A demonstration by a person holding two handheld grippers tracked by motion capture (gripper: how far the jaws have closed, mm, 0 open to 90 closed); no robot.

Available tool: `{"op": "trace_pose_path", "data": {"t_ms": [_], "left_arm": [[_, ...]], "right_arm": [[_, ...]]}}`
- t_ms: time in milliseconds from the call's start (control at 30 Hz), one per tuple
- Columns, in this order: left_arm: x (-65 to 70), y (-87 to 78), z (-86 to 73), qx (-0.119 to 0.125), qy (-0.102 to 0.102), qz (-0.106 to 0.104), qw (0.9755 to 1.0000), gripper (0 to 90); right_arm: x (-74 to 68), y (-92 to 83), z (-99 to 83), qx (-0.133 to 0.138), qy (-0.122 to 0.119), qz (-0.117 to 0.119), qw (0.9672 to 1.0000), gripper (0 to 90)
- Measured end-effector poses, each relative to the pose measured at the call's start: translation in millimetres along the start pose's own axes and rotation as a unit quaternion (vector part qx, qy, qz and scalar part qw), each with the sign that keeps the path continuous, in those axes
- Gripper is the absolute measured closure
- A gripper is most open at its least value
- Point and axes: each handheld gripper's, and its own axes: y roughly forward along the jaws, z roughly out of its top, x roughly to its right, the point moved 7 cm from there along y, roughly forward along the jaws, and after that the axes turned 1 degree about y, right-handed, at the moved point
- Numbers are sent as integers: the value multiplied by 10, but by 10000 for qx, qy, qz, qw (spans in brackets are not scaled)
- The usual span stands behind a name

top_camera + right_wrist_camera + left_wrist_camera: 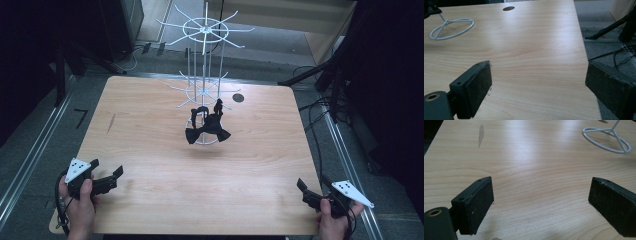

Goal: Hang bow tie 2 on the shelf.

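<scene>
We saw the wooden table spread beneath us, and on its far middle stood the white wire rack, its ring base resting on the wood. A black bow tie hung on the rack's lower tier, well apart from both grippers. Our left gripper rested at the near left corner, jaws wide apart and holding nothing. Our right gripper sat at the near right edge, jaws likewise spread over bare wood. A small dark hole marked the tabletop behind the rack.
</scene>
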Motion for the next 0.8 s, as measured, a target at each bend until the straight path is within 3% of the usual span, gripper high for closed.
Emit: {"op": "trace_pose_path", "data": {"t_ms": [400, 567, 800], "left_arm": [[8, -7, -5, -1, 38, 76, 10000, 69], [11, -4, -6, -11, 84, 127, 9999, 69], [9, -3, -10, -49, 75, 118, 9999, 69]], "right_arm": [[218, -179, -76, 38, 108, 73, 9999, 5], [238, -190, -86, 50, 103, 114, 9999, 0], [163, -114, -162, 68, 330, 324, 9989, 0]]}}
